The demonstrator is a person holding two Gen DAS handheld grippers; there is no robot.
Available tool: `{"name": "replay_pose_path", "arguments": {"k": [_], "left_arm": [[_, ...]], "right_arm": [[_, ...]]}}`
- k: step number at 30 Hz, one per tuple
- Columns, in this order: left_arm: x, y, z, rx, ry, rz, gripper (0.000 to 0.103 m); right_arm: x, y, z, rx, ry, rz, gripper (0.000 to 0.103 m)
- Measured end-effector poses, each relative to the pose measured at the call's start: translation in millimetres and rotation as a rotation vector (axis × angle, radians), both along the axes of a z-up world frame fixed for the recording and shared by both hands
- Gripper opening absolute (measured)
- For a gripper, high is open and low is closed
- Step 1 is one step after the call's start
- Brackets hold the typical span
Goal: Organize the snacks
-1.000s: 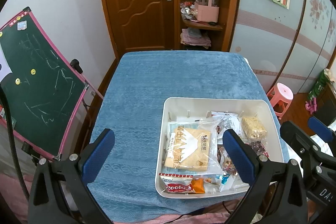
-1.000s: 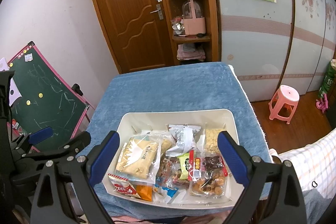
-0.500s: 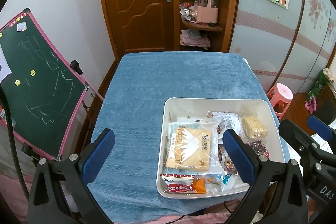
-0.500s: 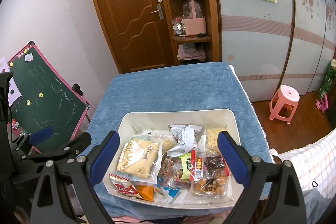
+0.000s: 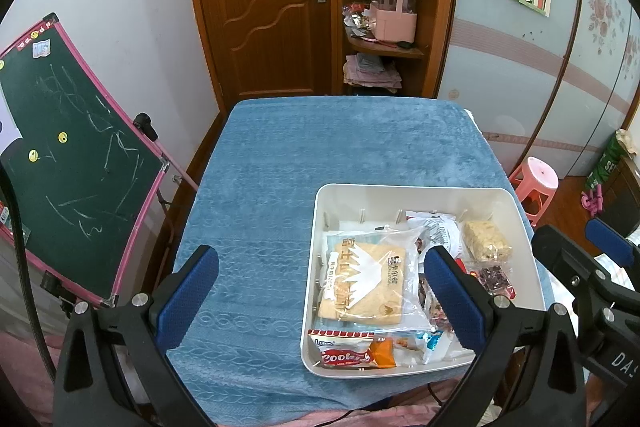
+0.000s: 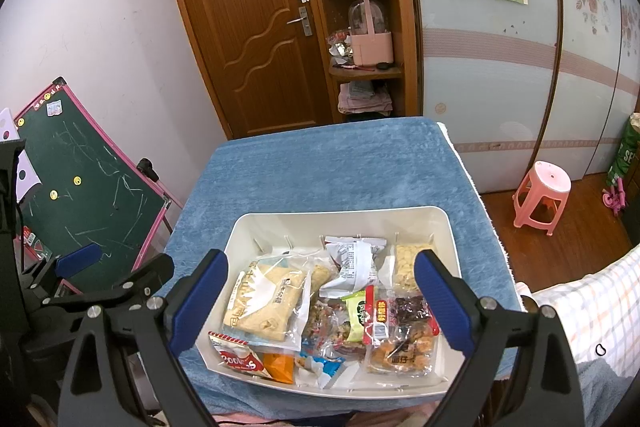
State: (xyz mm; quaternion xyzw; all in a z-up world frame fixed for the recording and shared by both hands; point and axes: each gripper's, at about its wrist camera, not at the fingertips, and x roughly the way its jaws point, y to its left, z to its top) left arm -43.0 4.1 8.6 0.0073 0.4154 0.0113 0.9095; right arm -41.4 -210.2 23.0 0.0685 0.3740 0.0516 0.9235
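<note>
My left gripper [image 5: 320, 277] and right gripper [image 6: 322, 283] are black, angular frames with silver screws at the joints. My fingers [image 5: 454, 301] wear blue pads. White letters "DAS" mark my right gripper's side.

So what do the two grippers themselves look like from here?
Both match. The left gripper and right gripper have black angular plastic frames with silver screw heads, and each finger ends in a flat blue pad. In the left wrist view, white lettering reading "DAS" shows on the right gripper's body, and a black cable runs down the left edge. No sleeves or hands are visible.
</note>
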Motion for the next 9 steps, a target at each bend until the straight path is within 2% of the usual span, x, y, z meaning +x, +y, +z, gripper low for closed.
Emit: {"name": "replay_pose_path", "arguments": {"k": [9], "left_arm": [[-3.8,0.7,-5.2,0.003,0.005,0.000,0.102]], "right_arm": [[0.3,-0.3,0.4,0.002,0.001,0.000,0.095]]}}
